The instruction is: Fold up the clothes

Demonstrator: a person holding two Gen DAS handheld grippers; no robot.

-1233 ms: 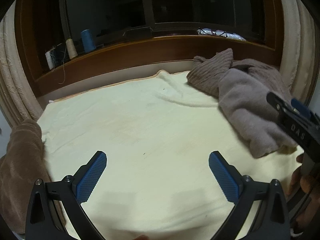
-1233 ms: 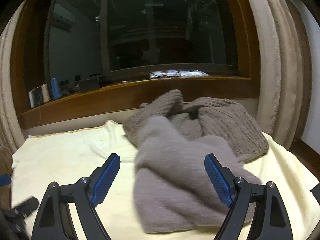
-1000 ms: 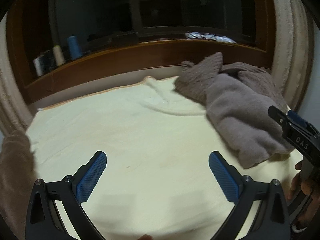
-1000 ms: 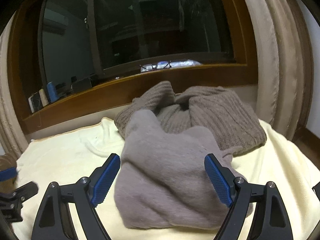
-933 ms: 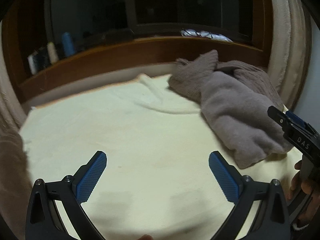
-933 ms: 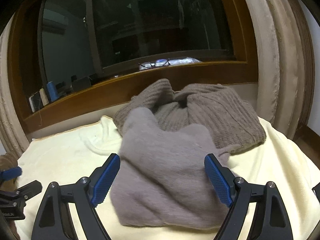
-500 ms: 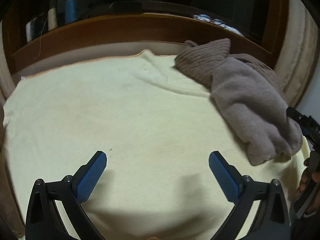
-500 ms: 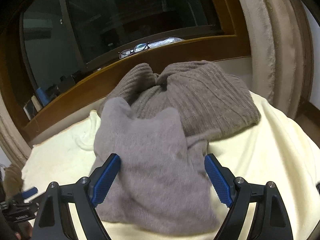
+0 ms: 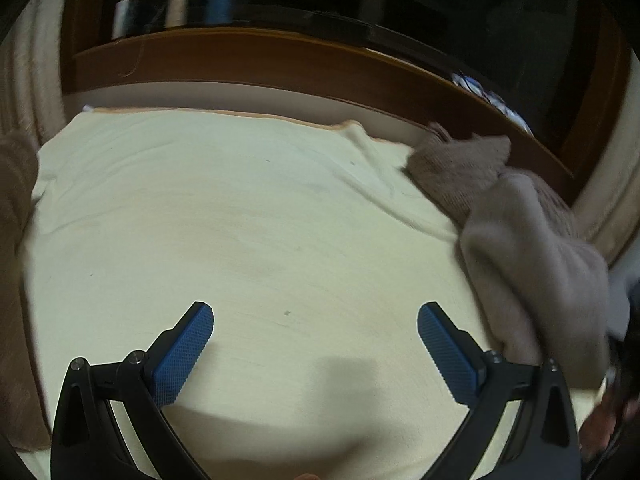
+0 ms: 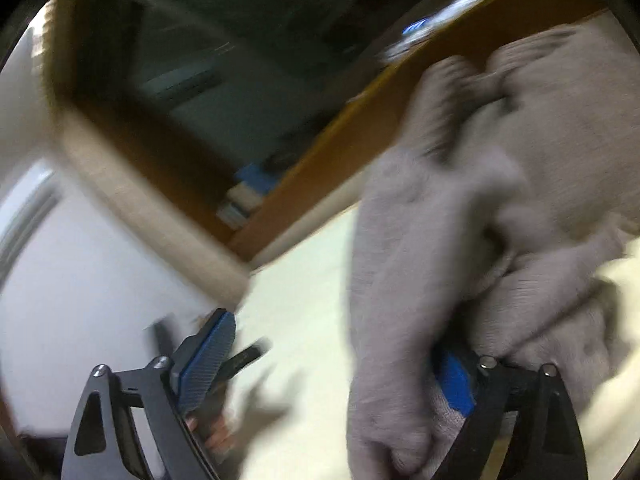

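My left gripper (image 9: pixel 316 344) is open above the bare cream blanket (image 9: pixel 280 220), with nothing between its fingers. To its right lies a pile of two garments: a ribbed brown sweater (image 9: pixel 460 168) and a soft grey-brown garment (image 9: pixel 532 264) on top. The right wrist view is blurred and tilted. My right gripper (image 10: pixel 332 364) is pushed into the grey-brown garment (image 10: pixel 404 264) and its jaws are opening. A fold of that garment hangs in the gap and drapes over the right finger's tip; the left finger (image 10: pixel 208 352) stands free of it. The ribbed sweater (image 10: pixel 568 120) lies behind.
A wooden window sill (image 9: pixel 280 60) runs along the back with thread spools (image 9: pixel 222 0) on it. Curtains hang at both sides. Another brown cloth (image 9: pixel 12 200) lies at the blanket's left edge. A hand (image 9: pixel 608 420) shows at the lower right.
My right gripper has rolled sharply and moved into the grey-brown garment, which now covers its right finger. My left gripper has rolled and dropped closer to the blanket.
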